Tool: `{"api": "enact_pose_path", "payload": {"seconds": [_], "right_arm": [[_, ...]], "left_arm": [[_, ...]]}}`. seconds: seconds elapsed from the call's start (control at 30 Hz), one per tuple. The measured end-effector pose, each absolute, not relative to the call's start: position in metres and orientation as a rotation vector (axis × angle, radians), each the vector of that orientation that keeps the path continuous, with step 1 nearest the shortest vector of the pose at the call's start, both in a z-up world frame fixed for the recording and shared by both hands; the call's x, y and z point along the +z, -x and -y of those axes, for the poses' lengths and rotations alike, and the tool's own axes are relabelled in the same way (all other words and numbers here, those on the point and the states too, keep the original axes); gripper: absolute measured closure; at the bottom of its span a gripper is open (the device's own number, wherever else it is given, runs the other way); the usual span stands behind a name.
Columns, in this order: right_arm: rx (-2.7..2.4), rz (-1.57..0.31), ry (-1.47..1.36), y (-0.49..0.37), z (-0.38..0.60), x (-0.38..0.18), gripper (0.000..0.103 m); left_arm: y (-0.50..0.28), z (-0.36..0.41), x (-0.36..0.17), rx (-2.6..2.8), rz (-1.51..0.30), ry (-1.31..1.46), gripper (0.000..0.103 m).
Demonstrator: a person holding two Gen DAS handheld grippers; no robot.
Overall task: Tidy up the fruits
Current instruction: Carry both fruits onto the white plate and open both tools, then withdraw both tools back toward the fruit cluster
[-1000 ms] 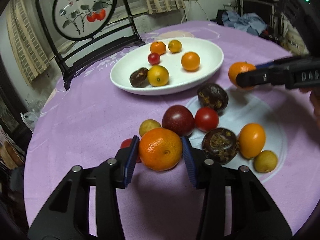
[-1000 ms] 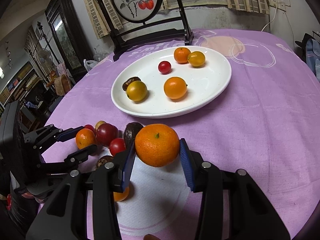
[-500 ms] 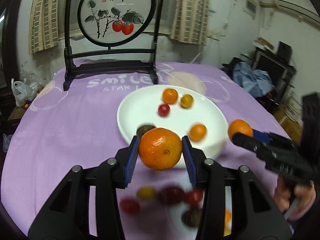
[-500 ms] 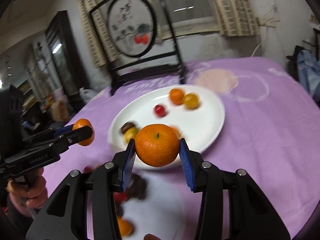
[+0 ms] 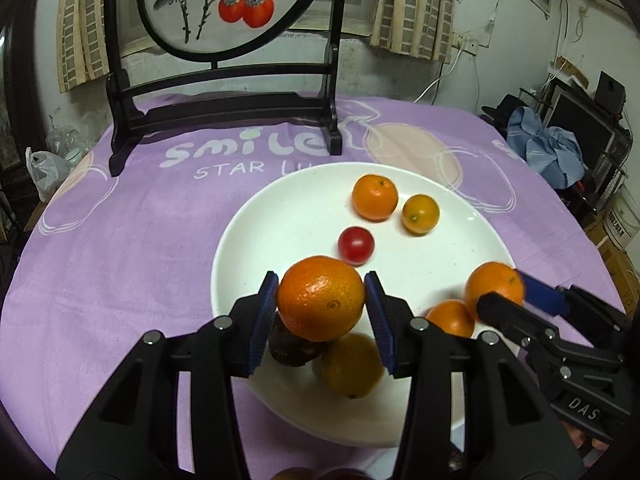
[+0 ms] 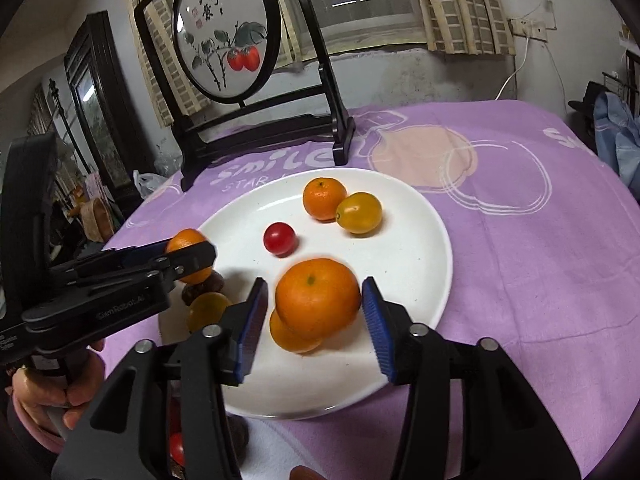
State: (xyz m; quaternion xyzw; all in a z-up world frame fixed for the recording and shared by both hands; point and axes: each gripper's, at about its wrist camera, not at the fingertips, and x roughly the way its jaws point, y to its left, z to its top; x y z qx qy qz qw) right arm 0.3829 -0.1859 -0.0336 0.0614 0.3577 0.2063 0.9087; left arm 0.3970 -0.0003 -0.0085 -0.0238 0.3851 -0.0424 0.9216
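Observation:
A white plate (image 5: 304,204) (image 6: 416,216) on the purple cloth holds a small orange (image 5: 374,197), a yellow fruit (image 5: 420,214), a red cherry tomato (image 5: 355,245), a dark fruit (image 5: 292,350) and others. My left gripper (image 5: 321,307) is shut on an orange (image 5: 320,298) above the plate's near left part; it also shows in the right wrist view (image 6: 188,254). My right gripper (image 6: 314,322) has its jaws spread around an orange (image 6: 318,298), with gaps on both sides, over the plate and another orange (image 6: 290,338).
A black stand with a round persimmon painting (image 5: 224,4) stands behind the plate. A red tomato (image 6: 177,448) and dark fruit lie on the cloth near the plate's near edge. Furniture and blue clothes (image 5: 552,152) are off the table at right.
Both grippers carried their oranges from the loose fruit pile up and over the plate. The right gripper's jaws have widened around its orange.

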Motion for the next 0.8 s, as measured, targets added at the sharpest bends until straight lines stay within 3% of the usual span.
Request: {"api": "enact_pose_path", "payload": {"seconds": [0.03,0.07,0.1,0.43,0.8], "right_arm": [[0.424,-0.735,-0.125,-0.381,0.186,-0.032,0.034],[0.429,-0.728,-0.130,-0.378,0.187,-0.029,0.034],[0.433,-0.726,-0.130,-0.377,0.187,-0.027,0.034],[0.443,-0.680,-0.034,-0.338,0.173,-0.011,0.034],[0.549,-0.684,-0.002,-0.286,0.182,-0.013,0.034]], "left_arm": [[-0.392,-0.001,-0.004,-0.075,-0.772,0.044,0.030],[-0.388,-0.002,0.000,-0.056,-0.747,0.040,0.018],[-0.383,-0.003,0.006,-0.036,-0.719,0.036,0.016],[-0.325,-0.013,0.025,-0.045,-0.652,0.026,0.005],[-0.272,-0.065,0.006,0.068,-0.662,0.078,0.004]]}}
